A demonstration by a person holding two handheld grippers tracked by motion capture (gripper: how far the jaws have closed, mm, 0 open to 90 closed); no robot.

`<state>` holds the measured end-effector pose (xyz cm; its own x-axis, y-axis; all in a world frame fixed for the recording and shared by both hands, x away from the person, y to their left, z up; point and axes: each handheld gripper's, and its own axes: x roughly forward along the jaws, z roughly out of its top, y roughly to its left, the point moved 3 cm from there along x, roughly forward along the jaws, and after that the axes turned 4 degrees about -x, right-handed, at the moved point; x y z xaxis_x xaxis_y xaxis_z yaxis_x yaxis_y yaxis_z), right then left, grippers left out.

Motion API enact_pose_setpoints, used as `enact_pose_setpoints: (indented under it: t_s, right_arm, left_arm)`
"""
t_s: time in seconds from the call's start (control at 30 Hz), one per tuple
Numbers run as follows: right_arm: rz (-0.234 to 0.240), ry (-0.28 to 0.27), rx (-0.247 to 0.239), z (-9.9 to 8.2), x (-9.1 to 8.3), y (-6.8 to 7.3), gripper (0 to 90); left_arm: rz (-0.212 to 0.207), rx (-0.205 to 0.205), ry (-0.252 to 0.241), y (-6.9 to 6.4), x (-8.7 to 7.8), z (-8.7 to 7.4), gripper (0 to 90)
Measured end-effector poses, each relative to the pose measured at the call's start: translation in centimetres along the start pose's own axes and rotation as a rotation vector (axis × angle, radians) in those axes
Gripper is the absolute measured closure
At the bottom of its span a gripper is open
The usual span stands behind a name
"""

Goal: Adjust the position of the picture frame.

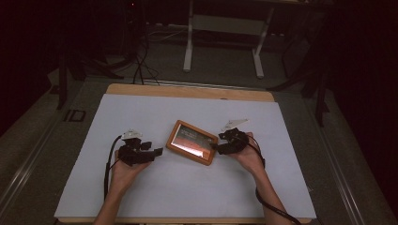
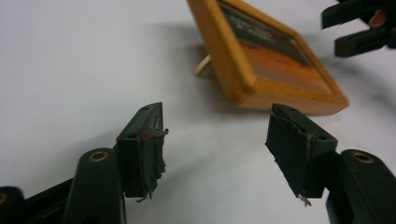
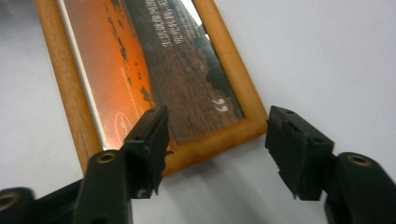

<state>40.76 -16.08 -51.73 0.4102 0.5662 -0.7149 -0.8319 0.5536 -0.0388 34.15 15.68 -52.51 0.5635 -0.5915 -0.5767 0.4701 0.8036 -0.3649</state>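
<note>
A: Where is the picture frame sitting right now?

B: It is lying near the middle of the white sheet covering the table, between the two hands. It is not lying flat: in the left claw's own view its near side is standing raised off the sheet, with a thin pale stick showing under it. The wooden border is framing an orange and brown print with a few lines of text.

A: What is the left claw doing?

B: It is hovering just left of the frame with its jaws standing wide apart. Nothing is sitting between them; the frame's corner is lying just beyond the tips, apart from them.

A: And the right claw?

B: It is sitting at the frame's right end, also gaping wide and gripping nothing. In its own view the jaws are straddling the frame's near corner, one over the print and one over bare sheet, with neither pad pressing on the wood.

A: Are the hands touching the frame?

B: No, both are holding just their claws.
</note>
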Motion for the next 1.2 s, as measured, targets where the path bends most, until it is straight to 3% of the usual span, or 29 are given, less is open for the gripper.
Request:
enact_pose_setpoints:
  t_s: [0.23, 0.4, 0.57, 0.7, 0.8, 0.97, 1.2]
  right_arm:
    - [0.000, 0.006, -0.012, 0.1, 0.6, 0.5, 26.5]
    - [-0.002, 0.021, -0.017, -0.2, 0.8, 0.7, 24.1]
    - [-0.006, 0.024, -0.009, -0.5, 1.0, 0.6, 23.0]
    - [-0.005, 0.027, -0.013, -0.6, 1.0, 0.6, 22.9]
    - [-0.005, 0.026, -0.015, -0.6, 1.1, 0.6, 22.7]
    - [-0.007, 0.026, -0.015, -0.6, 1.1, 0.7, 22.3]
    - [-0.001, 0.029, -0.013, -0.9, 1.1, 0.6, 21.7]
  left_arm:
    - [-0.019, -0.014, 0.016, -0.7, 2.0, 1.0, 35.6]
    - [-0.032, -0.046, 0.015, -0.8, 3.3, 1.6, 35.8]
    - [-0.055, -0.066, 0.018, -0.8, 3.8, 1.9, 36.3]
    - [-0.082, -0.109, 0.023, -0.5, 4.1, 2.0, 39.4]
    - [-0.075, -0.116, 0.053, -0.4, 4.7, 2.1, 43.2]
    - [-0.099, -0.111, 0.087, -0.8, 5.2, 2.3, 45.8]
    - [-0.136, -0.155, 0.142, -0.6, 5.6, 2.3, 45.5]
